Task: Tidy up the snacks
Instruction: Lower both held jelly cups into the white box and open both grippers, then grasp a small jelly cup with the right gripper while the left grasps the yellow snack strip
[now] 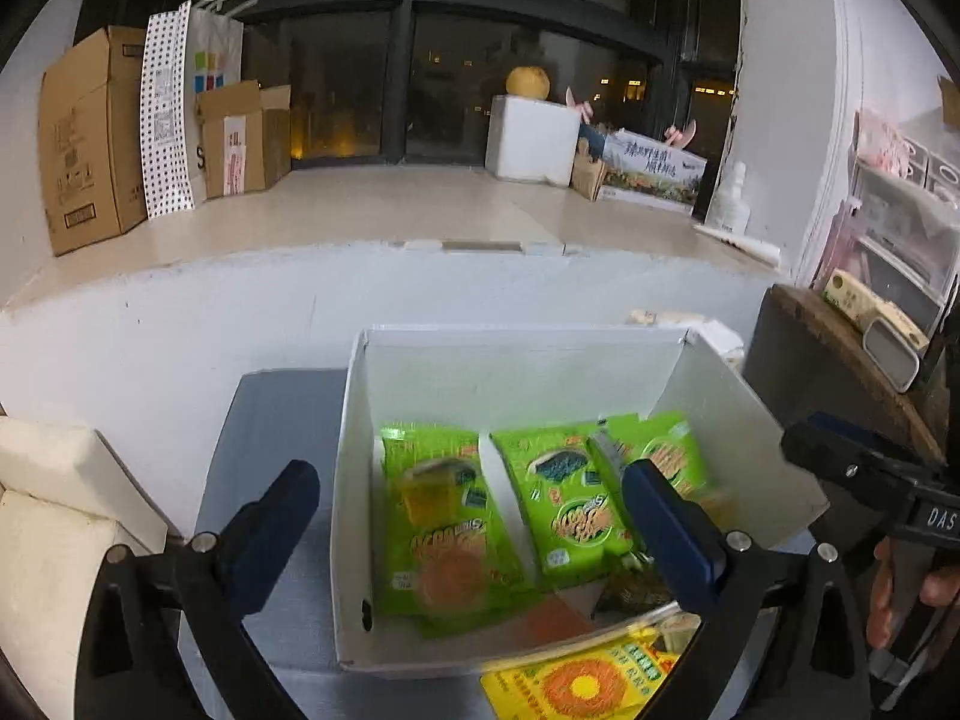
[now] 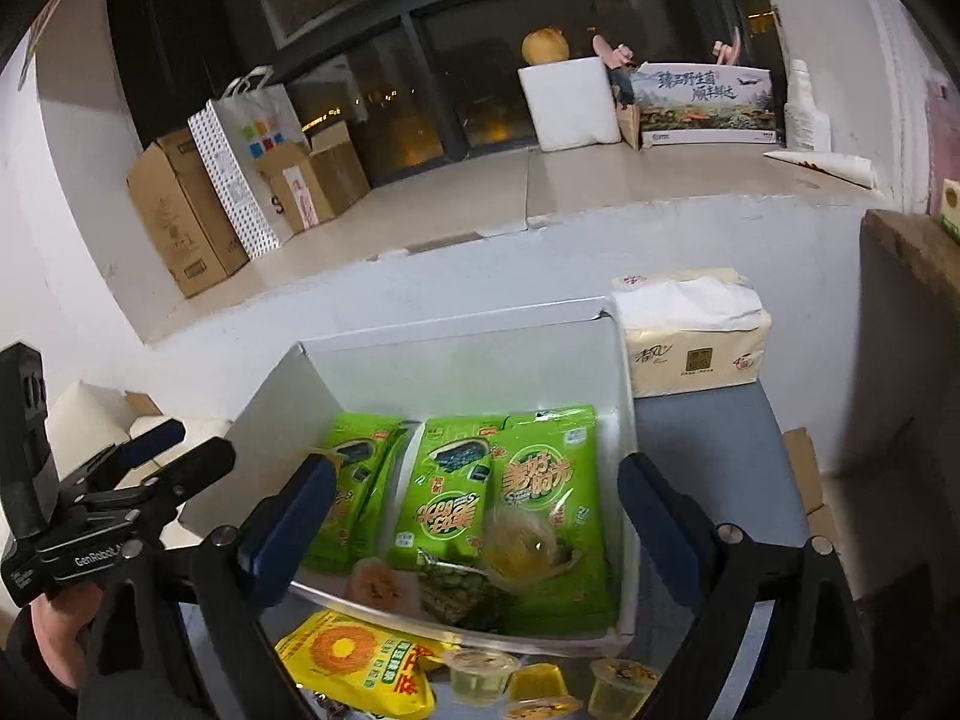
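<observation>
A white box (image 1: pixel 354 456) (image 2: pixel 621 372) sits on a grey table and holds green snack packets (image 1: pixel 444 510) (image 2: pixel 546 510) lying side by side. A clear jelly cup (image 2: pixel 519 543) lies on the rightmost packet. A yellow snack packet (image 1: pixel 588 684) (image 2: pixel 360 660) lies on the table in front of the box. Several jelly cups (image 2: pixel 480 669) stand beside it. My left gripper (image 1: pixel 474 516) is open and empty, straddling the box's left wall. My right gripper (image 2: pixel 480 510) is open and empty above the box.
A tissue pack (image 2: pixel 696 330) stands right of the box. A wide windowsill behind holds cardboard boxes (image 1: pixel 90 138), a paper bag (image 2: pixel 252 156) and a white foam box (image 1: pixel 531 138). A wooden shelf (image 1: pixel 840 354) is at the right. A cream cushion (image 1: pixel 54 516) is at the left.
</observation>
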`<state>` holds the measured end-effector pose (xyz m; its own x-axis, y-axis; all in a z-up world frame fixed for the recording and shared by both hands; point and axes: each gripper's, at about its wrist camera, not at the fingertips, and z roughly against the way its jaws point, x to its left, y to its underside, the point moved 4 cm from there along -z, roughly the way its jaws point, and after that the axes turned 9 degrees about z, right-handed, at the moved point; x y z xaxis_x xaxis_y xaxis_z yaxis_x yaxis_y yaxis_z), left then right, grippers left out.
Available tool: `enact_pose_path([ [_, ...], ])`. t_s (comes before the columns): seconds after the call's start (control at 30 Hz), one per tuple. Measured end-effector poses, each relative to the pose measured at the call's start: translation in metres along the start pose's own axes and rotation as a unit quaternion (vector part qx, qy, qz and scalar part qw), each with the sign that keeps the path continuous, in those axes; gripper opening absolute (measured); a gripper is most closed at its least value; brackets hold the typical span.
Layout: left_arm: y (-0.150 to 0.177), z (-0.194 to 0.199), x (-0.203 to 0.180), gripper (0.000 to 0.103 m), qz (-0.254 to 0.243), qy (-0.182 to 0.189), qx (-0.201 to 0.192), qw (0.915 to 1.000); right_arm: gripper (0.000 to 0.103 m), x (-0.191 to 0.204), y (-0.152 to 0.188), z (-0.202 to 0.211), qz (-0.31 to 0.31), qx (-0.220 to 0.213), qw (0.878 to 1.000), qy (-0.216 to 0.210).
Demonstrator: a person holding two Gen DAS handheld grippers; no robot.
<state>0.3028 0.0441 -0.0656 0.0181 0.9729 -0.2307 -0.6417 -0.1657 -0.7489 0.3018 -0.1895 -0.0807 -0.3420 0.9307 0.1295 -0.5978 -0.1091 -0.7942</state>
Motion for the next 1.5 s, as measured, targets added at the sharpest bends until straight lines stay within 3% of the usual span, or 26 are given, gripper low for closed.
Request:
enact_pose_path([
  [0.33, 0.017, 0.022, -0.012, 0.103, -0.029, -0.007, 0.004, 0.9995, 0.103, -0.001, 0.012, 0.033, 0.014, -0.007, 1.0, 0.005],
  [0.47, 0.04, 0.049, -0.02, 0.103, -0.035, 0.011, 0.01, 0.9993, 0.103, 0.003, 0.026, 0.062, 0.025, -0.016, 1.0, 0.006],
  [0.73, 0.105, 0.095, -0.028, 0.103, -0.027, 0.024, 0.019, 0.9992, 0.103, 0.007, 0.108, 0.1, 0.047, 0.01, 0.999, 0.013],
  [0.97, 0.151, 0.105, -0.03, 0.103, -0.027, 0.018, 0.04, 0.9987, 0.103, -0.033, 0.157, 0.078, -0.051, 0.052, 0.997, 0.025],
  [1.1, 0.166, 0.102, -0.03, 0.103, -0.023, 0.018, 0.053, 0.9982, 0.103, -0.054, 0.156, 0.059, -0.108, 0.042, 0.993, 0.017],
  [1.33, 0.17, 0.092, -0.033, 0.103, -0.029, 0.015, 0.062, 0.9975, 0.102, -0.069, 0.138, 0.013, -0.15, 0.047, 0.987, 0.019],
  [1.37, 0.17, 0.09, -0.033, 0.103, -0.03, 0.013, 0.063, 0.9975, 0.1, -0.072, 0.138, 0.007, -0.157, 0.052, 0.986, 0.017],
  [1.43, 0.168, 0.086, -0.033, 0.103, -0.03, 0.013, 0.065, 0.9973, 0.088, -0.075, 0.138, -0.007, -0.164, 0.066, 0.984, 0.014],
  [1.47, 0.168, 0.084, -0.034, 0.103, -0.03, 0.012, 0.066, 0.9973, 0.076, -0.075, 0.139, -0.011, -0.162, 0.073, 0.984, 0.017],
  [1.5, 0.167, 0.08, -0.032, 0.103, -0.03, 0.007, 0.066, 0.9973, 0.073, -0.073, 0.138, -0.013, -0.149, 0.07, 0.986, 0.03],
])
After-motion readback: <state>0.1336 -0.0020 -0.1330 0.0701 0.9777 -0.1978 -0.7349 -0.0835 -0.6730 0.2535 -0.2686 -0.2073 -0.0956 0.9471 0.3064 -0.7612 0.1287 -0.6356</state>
